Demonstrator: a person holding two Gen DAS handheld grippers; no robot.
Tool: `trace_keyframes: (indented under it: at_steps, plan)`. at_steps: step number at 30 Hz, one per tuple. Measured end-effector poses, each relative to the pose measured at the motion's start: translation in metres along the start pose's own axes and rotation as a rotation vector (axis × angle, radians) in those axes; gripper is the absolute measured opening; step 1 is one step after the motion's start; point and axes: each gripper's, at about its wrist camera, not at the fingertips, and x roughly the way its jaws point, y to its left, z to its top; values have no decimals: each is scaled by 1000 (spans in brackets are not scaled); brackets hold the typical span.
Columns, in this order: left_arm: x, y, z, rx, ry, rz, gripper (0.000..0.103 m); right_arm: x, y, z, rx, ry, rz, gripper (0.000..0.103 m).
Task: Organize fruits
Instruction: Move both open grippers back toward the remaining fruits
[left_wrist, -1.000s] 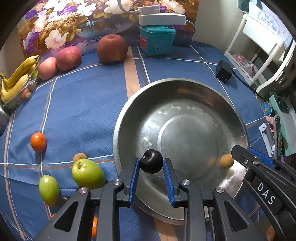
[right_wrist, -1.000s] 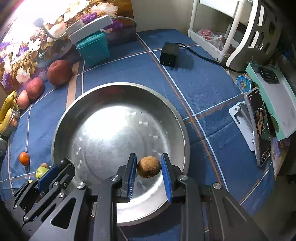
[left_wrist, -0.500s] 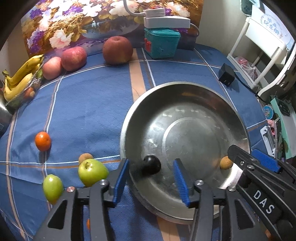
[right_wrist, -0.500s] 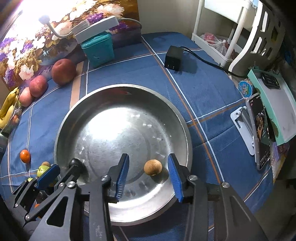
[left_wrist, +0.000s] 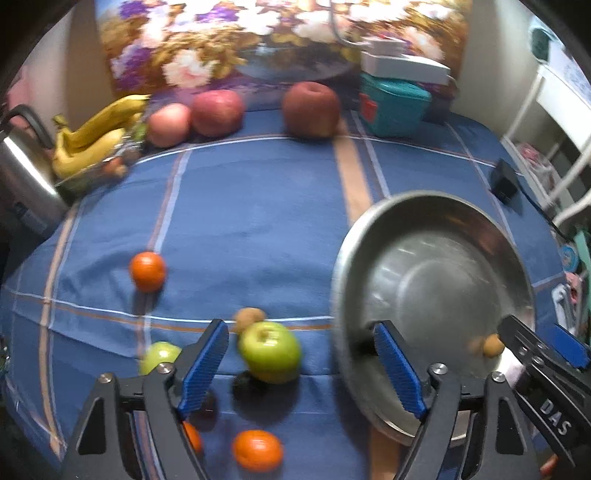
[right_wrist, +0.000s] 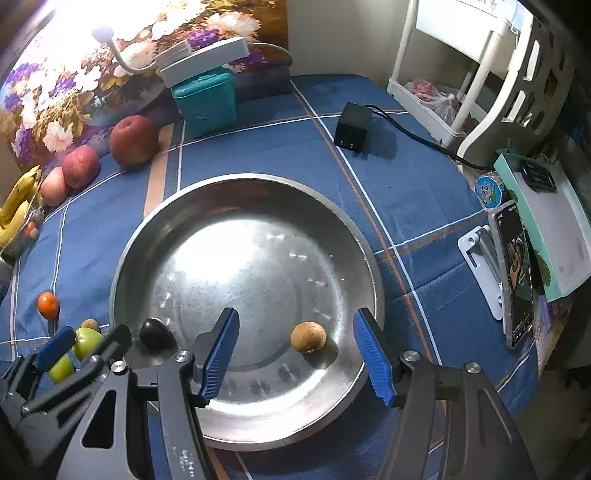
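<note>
While two small fruits already lie inside the steel basin, most of the fruits are not yet collected, so I judge the task to be in its early part, at the step of picking the next fruit from the blue tablecloth.

On the left side, the left gripper has its jaws wide open and holds nothing. Between its blue pads lies a green apple on the cloth, with a small brown fruit just behind it. A second green fruit is beside the left pad, and mandarins lie around. This view is blurred, so I cannot tell whether a pad touches the apple. The next move probably calls for centring the jaws around the green apple and closing on it firmly but gently, because it is round and can roll.

On the right side, the right gripper is also wide open and empty. It hangs over the near rim of the basin. A round brown fruit rests on the basin floor between its fingers, touching neither. A dark plum lies at the basin's left wall.
</note>
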Motion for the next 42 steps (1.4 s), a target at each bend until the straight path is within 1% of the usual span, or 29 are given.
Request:
trace_keyframes:
  at_steps: [1, 2, 4, 6, 9, 12, 14, 17, 20, 21, 26, 30, 33, 39, 42]
  plan:
    - [0, 5, 0, -12, -1, 15, 89, 0, 1, 0, -5, -1, 0, 70]
    - [0, 12, 1, -27, -3, 32, 91, -1, 2, 0, -10, -2, -2, 75]
    - [-1, 25, 1, -54, -10, 65, 99, -1, 5, -1, -19, -6, -1, 76]
    - [-3, 35, 0, -67, -16, 96, 102, -2, 8, -2, -29, -10, 3, 76]
    - [-2, 51, -1, -72, -24, 167, 103, -5, 17, -3, -57, -14, 3, 76]
    - [1, 68, -6, -84, -9, 233, 103, -8, 27, -4, -86, -26, 16, 76]
    - [1, 77, -9, -101, -1, 251, 103, -9, 33, -5, -98, -32, 29, 77]
    - [-2, 92, -13, -132, -8, 268, 103, -11, 42, -8, -125, -40, 39, 93]
    - [-6, 104, -16, -146, -27, 289, 103, -13, 53, -11, -148, -55, 54, 93]
    - [-8, 108, -17, -150, -32, 293, 103, -13, 56, -13, -149, -57, 71, 93]
    - [-15, 123, -22, -164, -53, 288, 103, -16, 65, -17, -123, -62, 139, 94]
    - [-25, 130, -26, -183, -83, 268, 103, -17, 74, -23, -137, -64, 135, 95]
    - [-32, 135, -30, -194, -104, 249, 103, -17, 78, -27, -121, -57, 160, 96]
    - [-37, 142, -40, -203, -99, 212, 103, -24, 89, -33, -122, -76, 183, 96]
    - [-41, 145, -42, -207, -109, 191, 103, -27, 95, -36, -126, -75, 199, 96]
